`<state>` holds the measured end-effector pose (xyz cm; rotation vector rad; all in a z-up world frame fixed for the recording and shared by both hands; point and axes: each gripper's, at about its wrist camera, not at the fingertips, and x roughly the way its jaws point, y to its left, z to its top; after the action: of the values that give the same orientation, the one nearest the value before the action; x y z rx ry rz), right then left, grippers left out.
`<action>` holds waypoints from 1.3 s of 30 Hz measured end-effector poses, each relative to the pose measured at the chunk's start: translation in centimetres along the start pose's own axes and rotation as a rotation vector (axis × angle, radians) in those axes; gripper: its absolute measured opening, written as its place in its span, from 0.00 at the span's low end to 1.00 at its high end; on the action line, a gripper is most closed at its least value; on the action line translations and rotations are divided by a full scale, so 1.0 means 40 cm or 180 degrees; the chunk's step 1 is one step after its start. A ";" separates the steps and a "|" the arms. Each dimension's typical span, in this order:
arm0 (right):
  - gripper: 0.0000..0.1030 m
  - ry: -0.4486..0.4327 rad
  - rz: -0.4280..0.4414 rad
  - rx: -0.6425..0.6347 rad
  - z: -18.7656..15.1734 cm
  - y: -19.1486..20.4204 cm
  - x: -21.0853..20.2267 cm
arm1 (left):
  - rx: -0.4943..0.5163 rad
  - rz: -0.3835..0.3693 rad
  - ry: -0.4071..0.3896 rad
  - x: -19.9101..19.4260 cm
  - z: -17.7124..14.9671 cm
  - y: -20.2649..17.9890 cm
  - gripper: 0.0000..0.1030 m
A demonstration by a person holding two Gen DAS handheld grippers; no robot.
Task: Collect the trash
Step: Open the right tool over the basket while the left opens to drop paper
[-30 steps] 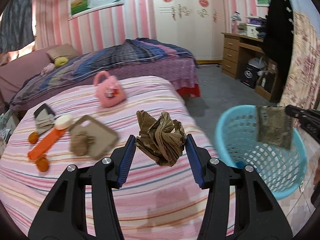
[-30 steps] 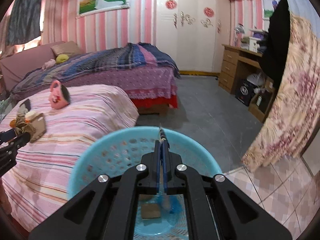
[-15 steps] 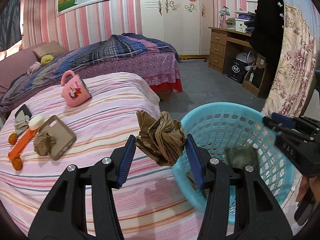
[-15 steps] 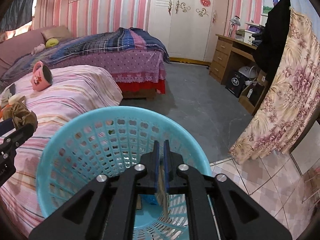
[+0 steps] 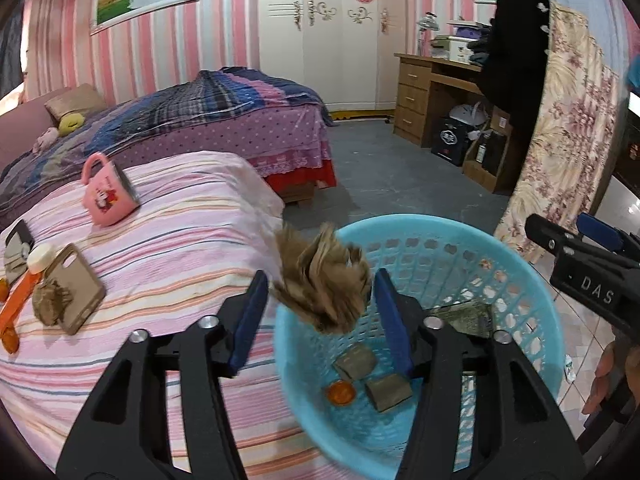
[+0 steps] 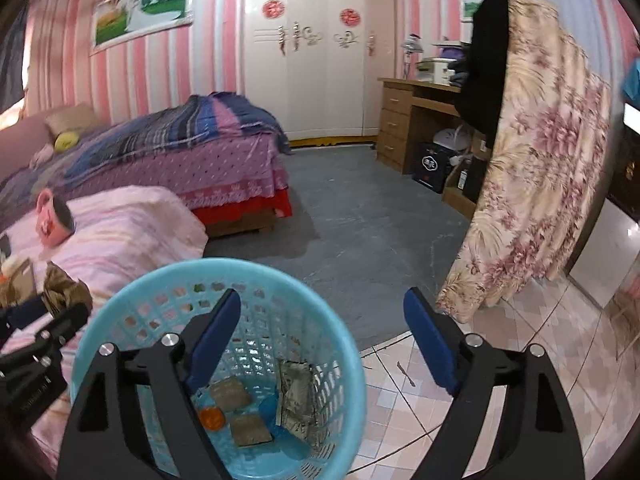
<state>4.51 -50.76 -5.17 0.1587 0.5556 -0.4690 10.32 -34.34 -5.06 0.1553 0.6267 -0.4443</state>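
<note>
Crumpled brown paper wad (image 5: 322, 284), blurred, loose between just-opened blue pads of left gripper (image 5: 320, 316), above near rim of round turquoise plastic basket (image 5: 532, 280). Looks light, soft, crushable; any bulge takes a pinch. Right gripper (image 6: 322, 340) just opened wide, empty, over the basket. More scraps on pink striped bedspread (image 5: 180, 240).

only legible text: "das" in white on the black body of the right gripper (image 5: 576, 236); the rest is unreadable
</note>
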 end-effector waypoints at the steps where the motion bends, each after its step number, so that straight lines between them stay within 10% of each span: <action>1: 0.80 -0.0020 0.0005 0.0065 0.002 -0.011 -0.002 | 0.0009 0.0003 -0.0020 -0.004 0.002 -0.004 0.72; 3: 0.80 -0.0031 0.0016 0.0119 0.004 -0.021 -0.002 | 0.0002 0.0029 -0.0101 -0.014 0.005 -0.004 0.86; 11: 0.86 -0.0035 0.0000 0.0162 0.009 -0.022 -0.001 | -0.0113 0.0131 -0.0102 -0.026 0.010 0.066 0.94; 39: 0.93 -0.0114 0.0541 -0.0326 0.003 0.324 -0.046 | -0.0456 0.1061 -0.0164 -0.229 -0.087 0.599 0.95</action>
<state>9.26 -38.63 -3.81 0.0985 0.5250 -0.2769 12.55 -8.71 -2.20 0.1088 0.5671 -0.0811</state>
